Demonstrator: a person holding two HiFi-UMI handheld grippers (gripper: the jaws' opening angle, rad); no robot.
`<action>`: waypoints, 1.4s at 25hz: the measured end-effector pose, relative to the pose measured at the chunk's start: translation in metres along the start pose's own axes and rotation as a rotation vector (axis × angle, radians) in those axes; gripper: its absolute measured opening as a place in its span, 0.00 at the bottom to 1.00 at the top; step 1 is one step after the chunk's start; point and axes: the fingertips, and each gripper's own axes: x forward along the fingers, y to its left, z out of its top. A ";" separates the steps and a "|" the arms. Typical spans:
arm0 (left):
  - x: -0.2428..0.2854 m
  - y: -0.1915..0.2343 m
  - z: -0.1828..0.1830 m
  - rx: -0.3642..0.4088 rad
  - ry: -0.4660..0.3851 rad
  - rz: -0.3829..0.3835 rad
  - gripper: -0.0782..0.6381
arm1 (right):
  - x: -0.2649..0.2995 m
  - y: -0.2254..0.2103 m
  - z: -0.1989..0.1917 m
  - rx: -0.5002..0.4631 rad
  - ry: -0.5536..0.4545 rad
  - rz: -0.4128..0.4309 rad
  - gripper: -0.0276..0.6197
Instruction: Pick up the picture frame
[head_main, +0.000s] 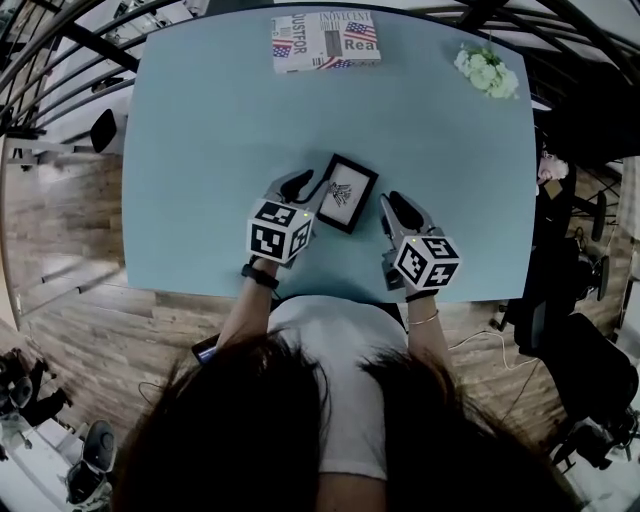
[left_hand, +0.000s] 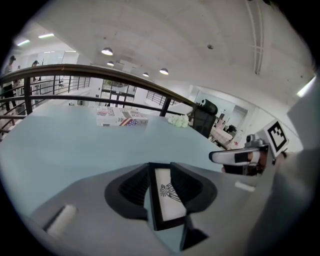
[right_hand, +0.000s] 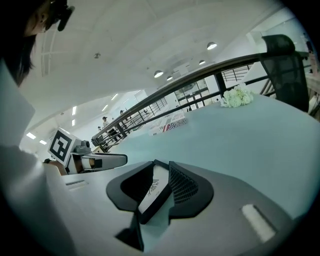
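While your two grippers flank it, the picture frame (head_main: 347, 193) lies flat on the tabletop (head_main: 200, 150), a little in from the middle of the near edge and askew to that edge. Black border, white mat, small dark drawing in the centre.

Left gripper (head_main: 298, 186): tips at the frame's left side. From above I can't tell if they touch it. Your left gripper view shows the jaws partly apart, a narrow gap, with the frame (left_hand: 165, 197) seen through it. The pads aren't pressing on anything.

Right gripper (head_main: 396, 205): tips just beside the frame's right side, with a strip of bare tabletop between them. Your right gripper view shows the jaws partly apart too. The frame (right_hand: 152, 192) shows edge-on in the gap and isn't clamped.

Each gripper camera sees the other unit: the right gripper (left_hand: 240, 156) is at the right of the left gripper view, and the left gripper (right_hand: 100, 161) is at the left of the right gripper view.

Other items:
- flag-printed box (head_main: 325, 42) at the middle of the far edge
- white flower bunch (head_main: 487, 70) near the far right corner

Both are well apart from the frame.

You have a dark wristband (head_main: 260, 277) on your left wrist.
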 end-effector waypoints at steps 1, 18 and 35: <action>0.003 0.001 -0.003 -0.001 0.016 -0.004 0.30 | 0.003 0.000 -0.004 0.020 0.007 0.004 0.15; 0.049 0.018 -0.048 -0.107 0.197 -0.069 0.30 | 0.041 -0.012 -0.055 0.262 0.132 0.024 0.15; 0.056 0.020 -0.056 -0.087 0.262 0.046 0.30 | 0.044 -0.021 -0.058 0.375 0.107 0.032 0.15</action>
